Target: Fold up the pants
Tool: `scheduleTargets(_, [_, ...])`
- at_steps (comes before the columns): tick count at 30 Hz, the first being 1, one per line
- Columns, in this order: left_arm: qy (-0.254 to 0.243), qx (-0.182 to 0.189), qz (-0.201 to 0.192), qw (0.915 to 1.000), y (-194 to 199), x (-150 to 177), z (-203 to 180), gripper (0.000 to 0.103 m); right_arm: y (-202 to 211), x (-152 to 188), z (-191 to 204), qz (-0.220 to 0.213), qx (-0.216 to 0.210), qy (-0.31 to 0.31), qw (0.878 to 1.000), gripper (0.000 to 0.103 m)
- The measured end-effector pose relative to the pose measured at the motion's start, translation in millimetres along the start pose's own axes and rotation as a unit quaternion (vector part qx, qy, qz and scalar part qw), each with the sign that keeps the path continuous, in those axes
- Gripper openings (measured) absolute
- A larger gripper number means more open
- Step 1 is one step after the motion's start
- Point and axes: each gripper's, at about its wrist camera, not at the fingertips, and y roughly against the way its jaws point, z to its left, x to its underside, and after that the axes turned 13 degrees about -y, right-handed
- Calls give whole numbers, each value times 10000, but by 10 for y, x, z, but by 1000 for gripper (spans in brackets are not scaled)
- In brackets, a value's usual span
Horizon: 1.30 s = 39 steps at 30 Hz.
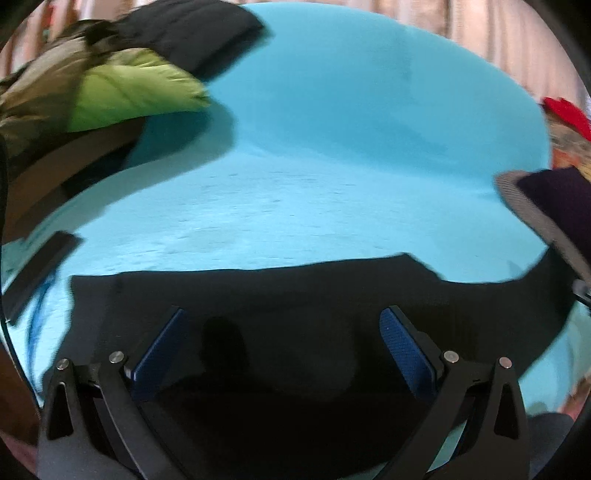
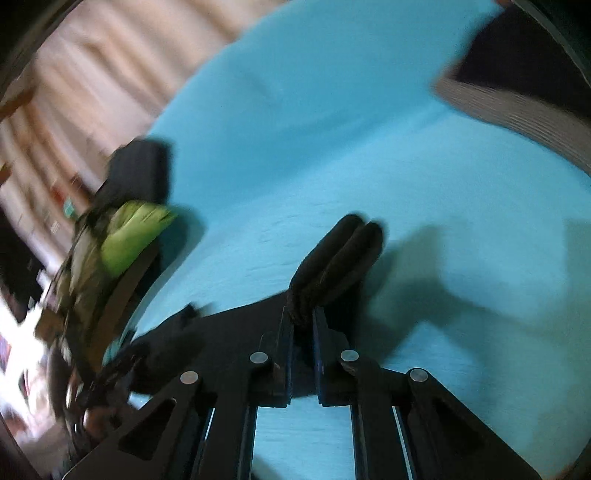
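Black pants (image 1: 295, 295) lie flat along the near edge of the turquoise bed sheet (image 1: 332, 147), one end lifted at the right. Left gripper (image 1: 284, 339) hangs just over the pants, blue pads (image 1: 402, 347) spread wide, nothing between them. Right gripper (image 2: 303, 332) is pressed together on a bunched fold of the pants (image 2: 332, 258), fabric sticking out past the tips and raised off the sheet. Lime-green jacket (image 1: 129, 88) and a dark folded garment (image 1: 192, 33) are piled at the far left corner. Grey-edged dark item (image 1: 546, 206) at the right edge. Both views motion-blurred.
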Motion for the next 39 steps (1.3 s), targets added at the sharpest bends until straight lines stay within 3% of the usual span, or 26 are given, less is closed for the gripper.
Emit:
scheduleTargets(4, [137,-342,71,9993,-28,25,131,103,-357,119,540,564,-370,569,9961,8])
scheduleTargets(9, [198,-376,79,9991,-45,33,181,103,-781,296,1291,1270,-764,1280,9806,8])
scheduleTargets(13, [254,-369,115,9989,-69,16,219,103,-1075,426,1724,1658,-753,1822,9663,8])
scheduleTargets(22, [390,-365,138,9985,-50,22,275,103,-1385,755,1944,2375,-557,2547,9357,8])
scheduleTargets(28, [315,-260,72,9991,-46,11,233,103,-1624,950,1968,2914,-101,3038,9070,8])
scheduleTargets(29, [313,-209,41,9993,-36,8,225,103,-1649,985,1975,3002,-69,3119,9014,14])
scheduleTargets(34, [259,238,-174,9992,17,-20,150,103,-1337,937,1940,2914,-538,3201,8999,18])
scheduleTargets(39, [-262,1151,-685,9907,156,-90,-165,103,-729,652,1479,2239,-253,2850,9317,18])
